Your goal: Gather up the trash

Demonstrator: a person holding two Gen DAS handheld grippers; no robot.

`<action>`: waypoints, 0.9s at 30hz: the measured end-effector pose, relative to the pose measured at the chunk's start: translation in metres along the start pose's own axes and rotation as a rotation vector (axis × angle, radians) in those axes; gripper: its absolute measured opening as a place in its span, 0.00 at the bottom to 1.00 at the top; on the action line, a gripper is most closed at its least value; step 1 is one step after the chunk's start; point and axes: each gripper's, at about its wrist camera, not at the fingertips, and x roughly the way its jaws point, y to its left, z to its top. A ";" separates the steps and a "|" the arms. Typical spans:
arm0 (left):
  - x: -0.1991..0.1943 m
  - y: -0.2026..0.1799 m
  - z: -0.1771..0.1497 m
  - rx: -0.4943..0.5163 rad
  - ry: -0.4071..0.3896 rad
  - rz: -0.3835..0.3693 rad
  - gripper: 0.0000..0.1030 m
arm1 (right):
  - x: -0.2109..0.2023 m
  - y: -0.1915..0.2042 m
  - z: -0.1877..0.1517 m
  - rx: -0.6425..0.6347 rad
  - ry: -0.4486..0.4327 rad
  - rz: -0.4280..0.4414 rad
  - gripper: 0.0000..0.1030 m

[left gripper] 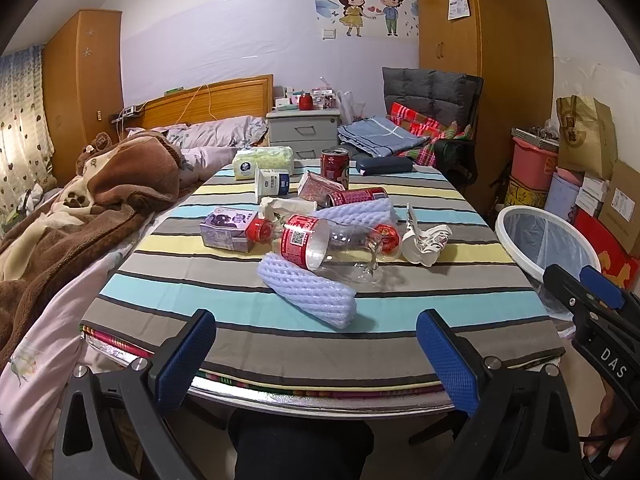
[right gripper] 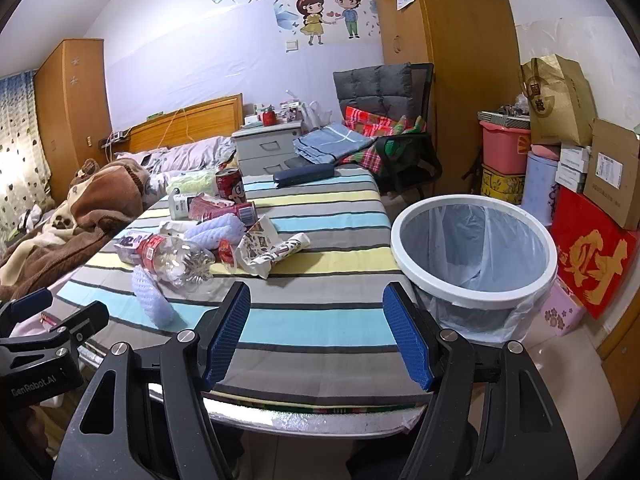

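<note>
Your left tongs and right tongs both gape apart, holding nothing, at the near edge of the striped cloth desk. Trash clusters mid-desk: a clear crumpled bottle beside a ribbed foam sleeve. The round white-rimmed bin stands just off the desk's right edge.

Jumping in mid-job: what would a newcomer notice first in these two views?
The heap of litter mid-table on the striped tablecloth: a clear plastic bottle lying on its side, lilac foam sleeves and red cans. Off the table's right edge stands a white-rimmed bin with a clear liner. The left gripper and right gripper are open, holding nothing.
</note>
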 end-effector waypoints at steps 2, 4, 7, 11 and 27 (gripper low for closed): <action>0.000 0.000 0.000 -0.001 0.000 0.002 0.99 | 0.002 0.001 0.000 0.001 0.003 -0.001 0.68; 0.002 0.001 0.002 -0.003 0.001 0.003 0.99 | 0.003 0.001 0.000 0.000 0.004 0.000 0.68; 0.004 0.003 0.004 -0.006 0.003 0.005 0.99 | 0.006 0.001 0.001 -0.002 0.008 0.000 0.68; 0.011 0.005 0.006 -0.013 0.012 0.006 0.99 | 0.011 0.001 0.001 0.001 0.015 0.001 0.68; 0.075 0.046 0.020 -0.183 0.151 -0.034 0.99 | 0.079 0.003 0.024 0.019 0.097 0.016 0.68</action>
